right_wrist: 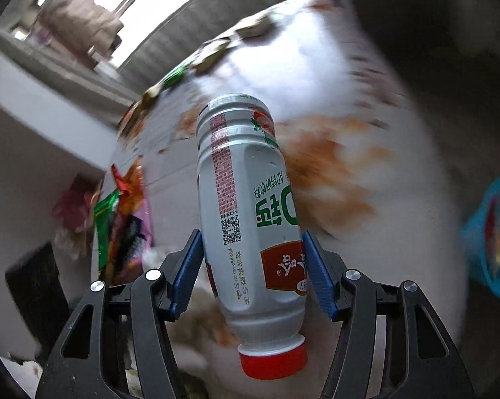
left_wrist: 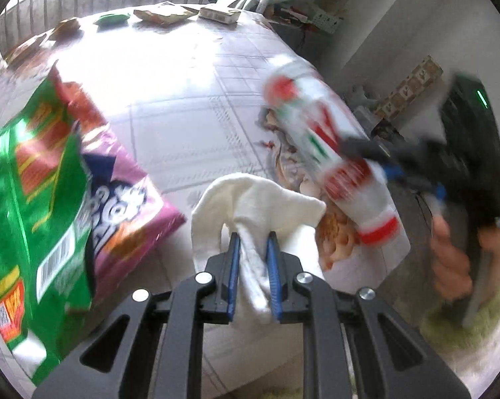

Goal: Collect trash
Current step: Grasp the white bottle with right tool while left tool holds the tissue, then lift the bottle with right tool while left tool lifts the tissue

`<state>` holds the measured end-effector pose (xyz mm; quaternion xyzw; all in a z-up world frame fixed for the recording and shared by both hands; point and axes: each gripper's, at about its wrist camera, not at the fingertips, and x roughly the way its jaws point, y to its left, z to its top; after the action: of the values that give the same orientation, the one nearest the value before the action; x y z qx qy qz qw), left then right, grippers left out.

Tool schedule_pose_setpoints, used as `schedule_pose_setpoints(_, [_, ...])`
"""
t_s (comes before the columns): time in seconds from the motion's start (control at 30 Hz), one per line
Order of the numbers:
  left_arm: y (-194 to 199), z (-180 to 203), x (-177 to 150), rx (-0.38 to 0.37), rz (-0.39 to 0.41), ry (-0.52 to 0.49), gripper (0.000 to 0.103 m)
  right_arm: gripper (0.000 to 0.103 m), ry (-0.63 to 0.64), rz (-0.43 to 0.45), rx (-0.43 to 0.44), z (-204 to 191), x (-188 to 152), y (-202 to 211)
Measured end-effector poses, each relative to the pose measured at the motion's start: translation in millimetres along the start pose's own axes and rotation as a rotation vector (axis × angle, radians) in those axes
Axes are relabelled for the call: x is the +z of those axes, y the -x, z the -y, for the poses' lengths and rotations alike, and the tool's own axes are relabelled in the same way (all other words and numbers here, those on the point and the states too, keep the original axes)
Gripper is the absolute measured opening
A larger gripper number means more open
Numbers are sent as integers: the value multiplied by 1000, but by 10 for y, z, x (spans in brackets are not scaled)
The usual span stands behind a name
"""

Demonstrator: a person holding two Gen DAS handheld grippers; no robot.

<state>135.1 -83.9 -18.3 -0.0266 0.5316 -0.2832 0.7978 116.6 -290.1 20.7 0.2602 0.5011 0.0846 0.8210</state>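
Note:
My left gripper (left_wrist: 253,249) is shut on a white cloth (left_wrist: 250,206) and holds it above the table's near edge. My right gripper (right_wrist: 250,249) is shut on a white plastic drink bottle (right_wrist: 246,199) with a red cap (right_wrist: 273,360), cap pointing toward the camera. The same bottle (left_wrist: 323,153) shows in the left wrist view, blurred, held above the table's right side by the right gripper (left_wrist: 376,153). A green snack bag (left_wrist: 33,199) and a pink snack bag (left_wrist: 130,199) lie at the left.
The table (left_wrist: 190,93) has a white checked cover with orange food scraps (left_wrist: 336,232) near its right edge. Wrappers (left_wrist: 163,13), a small box (left_wrist: 218,13) and a green lid (left_wrist: 111,18) lie at the far edge. A blue basket (right_wrist: 492,232) is at the right.

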Motion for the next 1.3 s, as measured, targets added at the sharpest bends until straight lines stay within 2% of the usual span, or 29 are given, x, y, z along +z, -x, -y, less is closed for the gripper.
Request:
schedule_pose_setpoints(0.23, [-107,81,189,16,-2,-65,16,57,-120,72,-8,130,-378,255])
schedule_pose_setpoints(0.27, [-101,88,204,22,-4,-69,19,57,-126,77,-8,108,-373,234])
schedule_pose_setpoints(0.3, [-65,78,188,28,-1,-70,22,57,-129,81,-5,103,-391,236])
schedule_pose_setpoints(0.37, [-6,83,209,27,23,-70,39,57,-128,83,-5,100,-384,220])
schedule_pose_setpoints(0.4, [53,97,204,9,39,-74,42,57,-127,83,-5,103,-378,218])
schedule_pose_setpoints(0.47, [146,129,169,-43,48,-99,59,57,-124,83,-7,93,-359,201])
schedule_pose_setpoints(0.57, [196,264,79,-73,41,-155,69,57,-130,70,11,118,-367,178])
schedule_pose_setpoints(0.63, [116,330,63,-42,26,-190,69,58,-140,62,17,157,-381,182])
schedule_pose_setpoints(0.7, [-12,403,19,46,-1,-242,69,58,-155,58,30,189,-402,182])
schedule_pose_setpoints(0.83, [-155,491,-43,112,5,-325,69,58,-168,57,37,215,-416,198])
schedule_pose_setpoints(0.9, [-212,482,-43,141,-2,-336,66,58,-167,55,35,215,-414,201])
schedule_pose_setpoints(0.93, [-239,469,-42,158,-4,-334,60,58,-164,53,31,211,-408,203])
schedule_pose_setpoints(1.03, [-300,393,6,173,-2,-317,49,60,-142,49,8,191,-371,212])
schedule_pose_setpoints(1.13, [-297,368,14,175,3,-313,44,64,-131,42,-11,194,-322,194])
schedule_pose_setpoints(1.3, [-325,383,12,211,13,-341,39,65,-126,39,-25,203,-216,153])
